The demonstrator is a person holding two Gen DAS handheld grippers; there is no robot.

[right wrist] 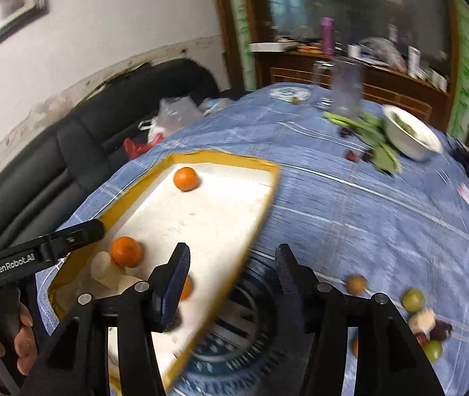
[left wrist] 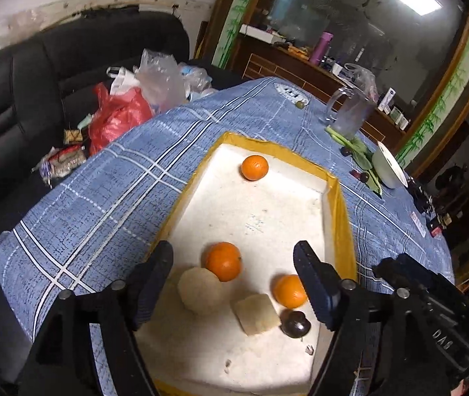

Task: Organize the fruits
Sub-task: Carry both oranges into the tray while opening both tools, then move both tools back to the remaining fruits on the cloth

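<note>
the left gripper (left wrist: 234, 283) hangs over the near end of a white foam tray (left wrist: 267, 217) with yellow taped edges, its jaws spread wide and holding nothing. between its fingers lie an orange (left wrist: 223, 261), a second orange (left wrist: 290, 291) to the right, two pale peeled fruit pieces (left wrist: 200, 291) and a dark plum (left wrist: 295, 324) near the right finger. a third orange (left wrist: 255, 167) sits alone at the tray's far end. the tray rests on a counter covered by a blue plaid cloth (left wrist: 109, 191).

the right gripper (right wrist: 231, 283) is also wide open and empty, hovering above the tray's right edge and the cloth just beside it. in the blurred right wrist view, loose fruit lies on the cloth to the near right: a brownish round fruit (right wrist: 356, 284), green ones (right wrist: 413, 299) and some dark pieces. far right stand a white bowl (right wrist: 411, 138), green leaves (right wrist: 366, 128) and a clear pitcher (left wrist: 350, 112).
</note>
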